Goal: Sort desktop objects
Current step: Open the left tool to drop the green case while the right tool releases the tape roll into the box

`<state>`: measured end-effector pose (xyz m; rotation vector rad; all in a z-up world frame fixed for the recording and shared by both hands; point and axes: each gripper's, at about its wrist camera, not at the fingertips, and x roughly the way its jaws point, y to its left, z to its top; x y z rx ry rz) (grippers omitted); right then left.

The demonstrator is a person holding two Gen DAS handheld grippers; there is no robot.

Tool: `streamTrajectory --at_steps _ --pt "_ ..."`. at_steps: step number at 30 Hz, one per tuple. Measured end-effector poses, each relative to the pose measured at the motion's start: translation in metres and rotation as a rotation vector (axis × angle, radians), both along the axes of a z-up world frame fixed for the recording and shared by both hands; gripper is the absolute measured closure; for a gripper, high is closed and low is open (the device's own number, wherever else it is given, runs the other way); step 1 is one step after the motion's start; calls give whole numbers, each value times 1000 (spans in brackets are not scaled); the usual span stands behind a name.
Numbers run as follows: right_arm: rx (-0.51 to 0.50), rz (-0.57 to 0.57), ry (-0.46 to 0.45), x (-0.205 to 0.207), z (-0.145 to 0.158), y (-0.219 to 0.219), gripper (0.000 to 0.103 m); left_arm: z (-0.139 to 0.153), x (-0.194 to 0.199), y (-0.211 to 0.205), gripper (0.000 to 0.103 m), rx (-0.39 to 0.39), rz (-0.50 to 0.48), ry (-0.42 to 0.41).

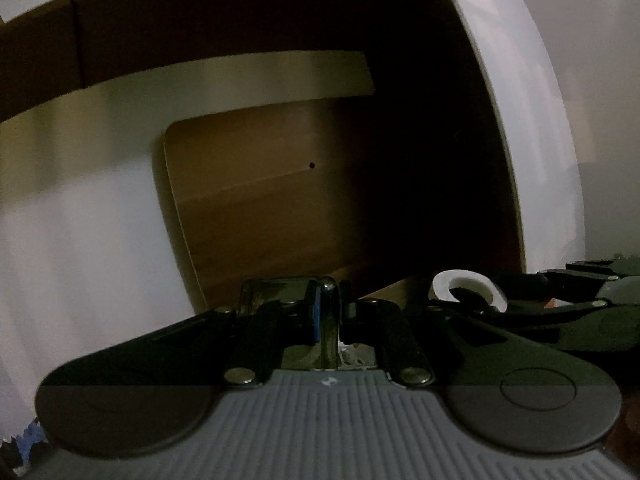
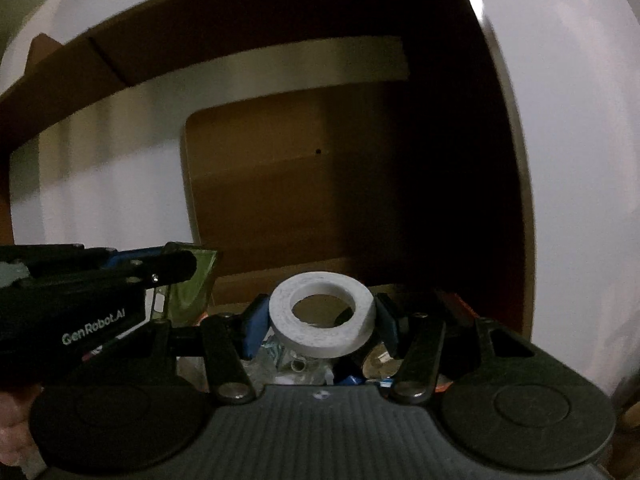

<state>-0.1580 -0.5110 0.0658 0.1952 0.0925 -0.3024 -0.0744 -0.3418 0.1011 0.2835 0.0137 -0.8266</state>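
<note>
- Right tool (image 2: 322,322) has a white tape roll (image 2: 322,314) clamped between its blue pads (image 2: 254,330), one pad on each side of the ring. The roll lies nearly flat and you can see right through its hole.
- From the left camera that same tape roll (image 1: 468,286) shows up off to the right, sitting in the right tool (image 1: 520,292), which is just beside the left one.
- Left tool (image 1: 326,312) is clenched tight on a thin see-through greenish plastic piece (image 1: 280,292), held edge-on between the fingers. Can't tell exactly what it is, maybe a small case or cover.
- In the right camera the left tool (image 2: 176,268) comes in from the left side with "GenRobot.AI" printed on its body, and the greenish plastic piece (image 2: 192,284) sticks out past its tips.
- Both tools point into a wooden shelf compartment (image 2: 300,184), brown back panel with one small dark hole in it. It's dim in there, and the right side falls into shadow.
- White curved panels (image 2: 580,160) frame the compartment on the right and left.
- Below the right tool there's a jumble of small stuff (image 2: 304,368): clear bits, something blue, something shiny. Too dark and cramped to sort out what's what.
- A bit of a person's hand (image 2: 16,432) peeks in at the bottom-left corner of the right view.
</note>
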Motion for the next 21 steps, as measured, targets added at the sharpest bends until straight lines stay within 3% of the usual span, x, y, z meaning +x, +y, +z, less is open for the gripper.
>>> streamTrajectory --at_steps 21 --pt "19 -31 55 18 -28 -5 50 -12 12 -11 92 15 0 27"
